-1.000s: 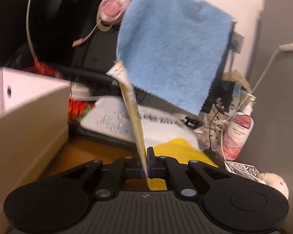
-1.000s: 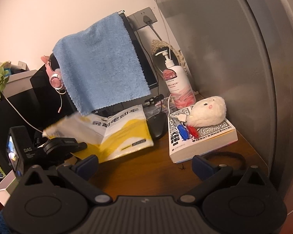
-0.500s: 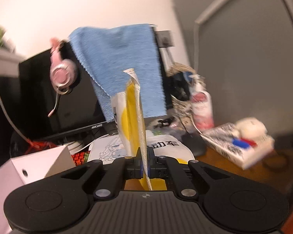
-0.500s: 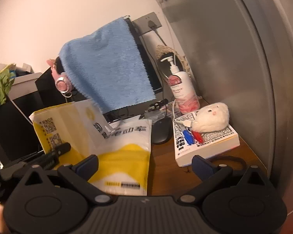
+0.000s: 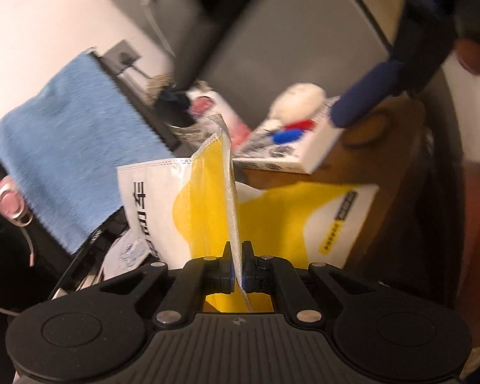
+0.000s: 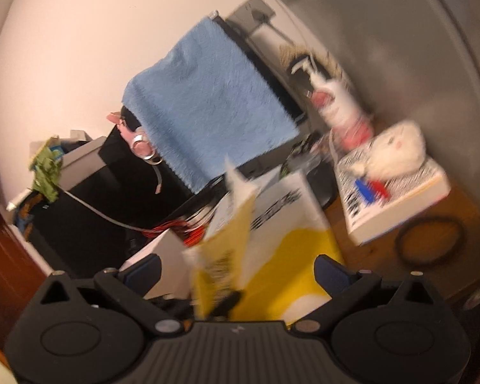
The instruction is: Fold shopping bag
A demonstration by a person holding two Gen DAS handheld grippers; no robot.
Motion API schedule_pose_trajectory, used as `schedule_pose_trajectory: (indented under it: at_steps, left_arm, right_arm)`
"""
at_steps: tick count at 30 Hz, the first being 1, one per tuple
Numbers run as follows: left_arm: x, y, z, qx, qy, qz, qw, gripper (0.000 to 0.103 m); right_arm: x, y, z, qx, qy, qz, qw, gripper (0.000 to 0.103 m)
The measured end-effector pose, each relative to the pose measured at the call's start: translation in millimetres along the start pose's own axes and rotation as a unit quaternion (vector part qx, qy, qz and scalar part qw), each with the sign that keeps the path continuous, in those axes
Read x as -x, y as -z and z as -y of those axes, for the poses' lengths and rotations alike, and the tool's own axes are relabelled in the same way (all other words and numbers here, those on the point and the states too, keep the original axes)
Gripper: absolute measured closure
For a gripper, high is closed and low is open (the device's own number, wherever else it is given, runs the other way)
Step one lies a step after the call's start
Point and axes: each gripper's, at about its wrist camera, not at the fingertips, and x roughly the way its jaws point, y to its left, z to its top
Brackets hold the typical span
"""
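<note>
Left gripper [image 5: 236, 267]: clamped on stitched edge of yellow-and-white woven shopping bag [image 5: 304, 220]
Right gripper [image 6: 236, 264]: jaws spread wide, nothing gripped
Bag: raised flap held upright, remainder spread on brown wooden desk [image 5: 384, 147]

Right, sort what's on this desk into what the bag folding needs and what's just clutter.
Needed:
- shopping bag
- left gripper, shut on the bag's edge
- right gripper, open

Clutter:
- blue towel
- book
- plush toy
- pump bottle
- pink headphones
</note>
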Motion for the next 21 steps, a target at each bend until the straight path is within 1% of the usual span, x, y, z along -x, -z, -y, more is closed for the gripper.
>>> schedule_pose_trajectory:
  at_steps: [2,4,5,6,7,8,9,10,11,12,13,14,16,17,19,20,21]
  left_arm:
    - [-3,-1,6,-0.012,0.008,-0.003,0.9999,0.098]
    - [-4,-1,10,-0.02,0.011,-0.003,0.9997,0.098]
    - [-5,-1,11,-0.022,0.014,-0.004,0.9997,0.096]
    - [-5,-1,11,-0.022,0.017,-0.005,0.9996,0.094]
    - [-5,-1,10,-0.019,0.022,-0.006,0.9995,0.092]
    - [-4,-1,8,-0.015,0.029,-0.007,0.9995,0.086]
    - [-3,-1,6,-0.011,0.035,-0.007,0.9993,0.085]
    - [-1,0,2,-0.004,0.046,-0.007,0.9989,0.085]
    - [3,0,-2,0.005,0.062,-0.009,0.998,0.085]
    - [8,1,-8,0.019,0.083,-0.01,0.9964,0.085]
    - [13,2,-16,0.039,0.111,-0.013,0.9929,0.085]
    - [19,3,-24,0.063,0.147,-0.016,0.987,0.085]
    - [31,5,-46,0.108,0.213,-0.015,0.9709,0.085]
    - [36,6,-56,0.123,0.227,-0.01,0.966,0.085]
    - [45,6,-77,0.143,0.234,0.004,0.9615,0.085]
    - [47,6,-86,0.152,0.226,0.013,0.9621,0.085]
    - [47,4,-95,0.16,0.208,0.024,0.9647,0.085]
  right_arm:
    - [-5,0,4,-0.014,-0.005,-0.006,1.0,0.003]
    - [-11,0,4,-0.009,0.009,-0.011,1.0,0.013]
    - [-14,1,5,-0.007,0.019,-0.016,1.0,0.027]
    - [-18,1,7,-0.009,0.031,-0.024,0.999,0.047]
    - [-22,1,9,-0.014,0.038,-0.032,0.999,0.059]
    - [-27,2,13,-0.021,0.041,-0.039,0.998,0.085]
    - [-30,2,17,-0.031,0.043,-0.044,0.998,0.092]
    - [-32,2,22,-0.042,0.044,-0.045,0.997,0.092]
    - [-34,3,27,-0.049,0.047,-0.047,0.997,0.094]
    - [-36,3,30,-0.051,0.052,-0.049,0.996,0.094]
    - [-37,3,34,-0.052,0.056,-0.052,0.996,0.094]
    - [-37,3,37,-0.054,0.058,-0.054,0.995,0.094]
    - [-38,4,43,-0.055,0.064,-0.059,0.995,0.094]
    - [-38,4,46,-0.055,0.068,-0.061,0.994,0.094]
    - [-39,4,51,-0.056,0.073,-0.067,0.993,0.094]
    - [-39,5,53,-0.056,0.075,-0.07,0.993,0.094]
    - [-40,5,54,-0.054,0.077,-0.071,0.993,0.094]
